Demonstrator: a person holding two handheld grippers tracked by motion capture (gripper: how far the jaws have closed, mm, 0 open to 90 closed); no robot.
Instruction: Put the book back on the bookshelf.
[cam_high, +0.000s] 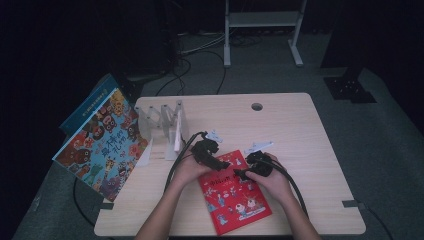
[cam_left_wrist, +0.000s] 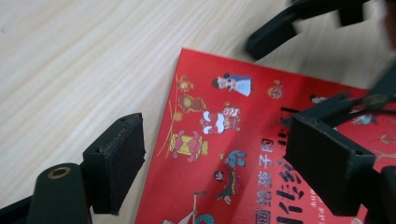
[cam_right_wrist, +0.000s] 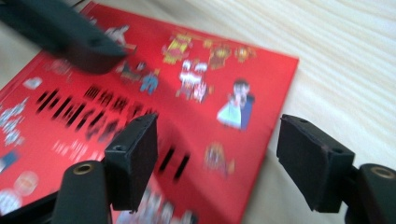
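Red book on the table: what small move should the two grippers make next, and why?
Probably lower the left gripper so one jaw catches the red book at its near edge. The book lies flat on the table, both grippers hover open over its top end, and the right gripper straddles the opposite edge, with nothing clamped yet.

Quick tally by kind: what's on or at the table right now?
Red picture book lying flat: 1
Large colourful picture book leaning at the table's left edge: 1
Blue book behind it: 1
Clear book rack: 1
Hand-held grippers, left and right: 2
Total: 6
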